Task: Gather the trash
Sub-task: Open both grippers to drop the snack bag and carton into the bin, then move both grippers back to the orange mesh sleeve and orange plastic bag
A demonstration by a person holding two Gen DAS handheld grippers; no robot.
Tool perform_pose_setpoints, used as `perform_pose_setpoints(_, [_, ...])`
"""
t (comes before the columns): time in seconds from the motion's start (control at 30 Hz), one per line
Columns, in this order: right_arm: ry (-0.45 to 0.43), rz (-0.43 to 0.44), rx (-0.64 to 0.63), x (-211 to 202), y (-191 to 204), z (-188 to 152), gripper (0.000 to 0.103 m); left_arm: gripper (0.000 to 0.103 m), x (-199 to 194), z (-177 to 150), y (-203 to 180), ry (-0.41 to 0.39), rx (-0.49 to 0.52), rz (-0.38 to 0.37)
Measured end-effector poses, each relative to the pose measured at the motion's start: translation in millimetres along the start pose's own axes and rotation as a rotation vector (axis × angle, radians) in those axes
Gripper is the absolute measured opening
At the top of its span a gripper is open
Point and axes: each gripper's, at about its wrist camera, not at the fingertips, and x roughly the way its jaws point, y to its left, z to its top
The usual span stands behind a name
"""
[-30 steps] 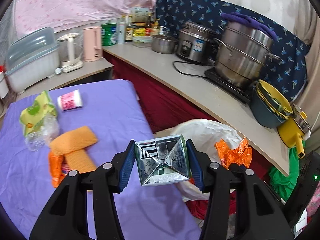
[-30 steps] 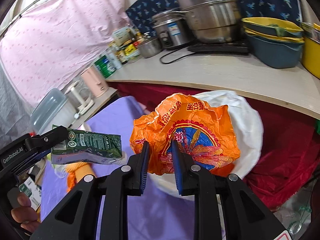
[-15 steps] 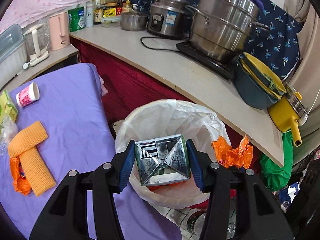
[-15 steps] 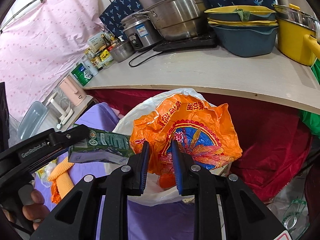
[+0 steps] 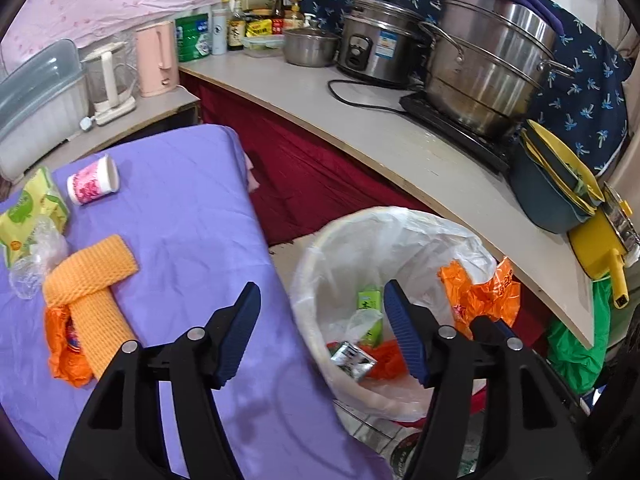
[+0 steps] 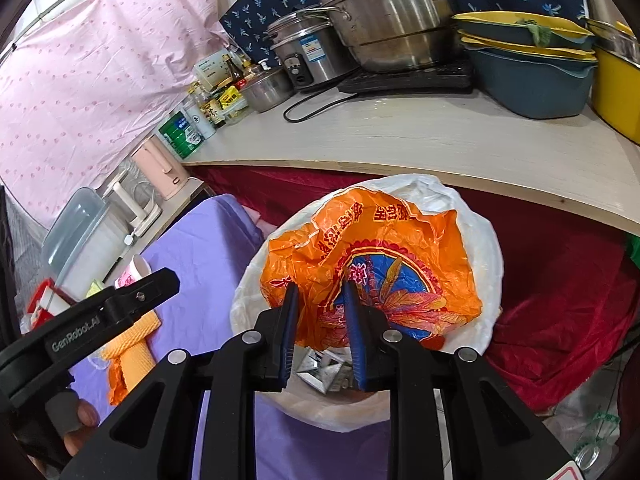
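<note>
My left gripper (image 5: 322,292) hangs over the near rim of the white-lined trash bin (image 5: 384,236). Its jaws are opening and nothing is between them. The silver-ended green drink carton (image 5: 352,358) lies at the bottom of the bin beside another green carton (image 5: 368,300). My right gripper (image 6: 320,308) is shut on a crumpled orange plastic bag (image 6: 372,264) held above the bin (image 6: 484,240). Under the bag the carton (image 6: 320,368) shows inside the bin. The left gripper's finger (image 6: 132,300) reaches in at the left of the right wrist view.
On the purple table (image 5: 180,200) lie a pink cup (image 5: 94,184), a yellow-green packet (image 5: 32,208), clear plastic (image 5: 36,264), orange foam netting (image 5: 92,292) and an orange wrapper (image 5: 60,344). A counter (image 5: 400,148) with pots runs behind the bin.
The left jaws have spread and the carton has dropped from them into the bin. The right gripper has carried the orange bag lower over the bin.
</note>
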Motion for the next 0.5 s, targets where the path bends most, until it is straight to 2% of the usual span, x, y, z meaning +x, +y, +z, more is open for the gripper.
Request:
perform_pose_setpoints(0.23, [0.014, 0.010, -0.014, 8, 14, -2, 0.030, 0.061, -9, 0, 21, -0.018, -0.025, 0.047])
perform_pose_setpoints(0.3, [0.007, 0.008, -0.016, 7, 17, -3, 0.034, 0.061, -9, -1, 26, -0.019, -0.031, 0.054])
perform_pose_setpoints(0.5, [0.003, 0.007, -0.027, 5, 25, -2, 0.035, 0.062, -15, -6, 38, -0.027, -0.047, 0.074])
